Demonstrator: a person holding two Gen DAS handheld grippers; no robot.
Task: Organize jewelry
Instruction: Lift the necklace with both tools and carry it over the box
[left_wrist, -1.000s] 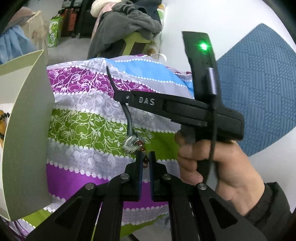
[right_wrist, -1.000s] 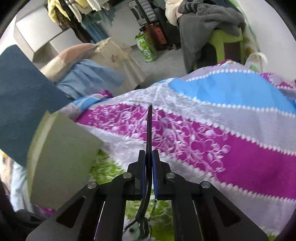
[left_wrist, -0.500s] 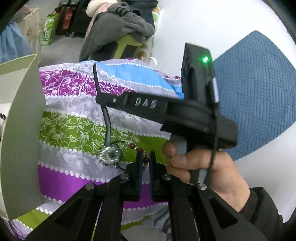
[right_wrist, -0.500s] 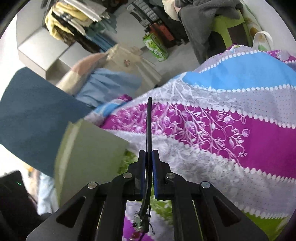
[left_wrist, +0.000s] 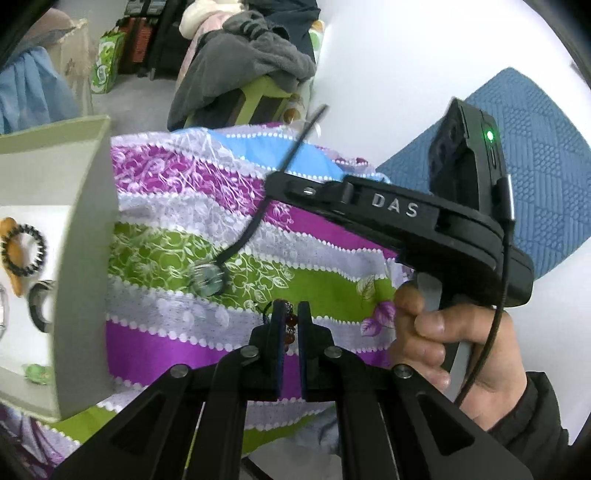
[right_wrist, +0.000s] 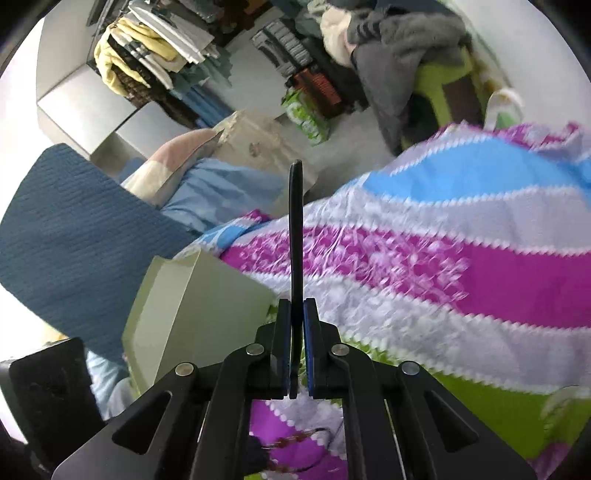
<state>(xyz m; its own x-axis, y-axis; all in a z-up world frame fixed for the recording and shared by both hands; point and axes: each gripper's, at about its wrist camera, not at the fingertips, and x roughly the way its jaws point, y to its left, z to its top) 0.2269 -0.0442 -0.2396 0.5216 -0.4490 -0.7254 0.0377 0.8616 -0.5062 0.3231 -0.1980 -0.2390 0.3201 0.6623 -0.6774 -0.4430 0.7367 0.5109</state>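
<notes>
The black hair stick (right_wrist: 296, 236) is clamped in my right tongs (right_wrist: 296, 332), its round charm (left_wrist: 207, 277) dangling over the striped bedspread (left_wrist: 192, 206). My left tongs (left_wrist: 287, 332) pinch its red bead strand (left_wrist: 290, 325) beside the green box (left_wrist: 79, 258).

A: List what the left wrist view cuts off.
B: The box (left_wrist: 79, 258) runs past the left edge; its wall hides part of the grey ring (left_wrist: 38, 301). The green piece (left_wrist: 37, 373) is too small to identify.

A: The disc (left_wrist: 207, 277)?
B: Blurred; no detail readable. The beads (left_wrist: 290, 323) sit between the left gripper (left_wrist: 289, 325) pads, mostly hidden.

A: Right wrist view?
B: The cloth (right_wrist: 443, 266) is motion-blurred. The strap (right_wrist: 296, 236) passes between the right gripper (right_wrist: 296, 321) pads; its lower end is hidden by the gripper body. Beads near the bottom edge are blurred.
</notes>
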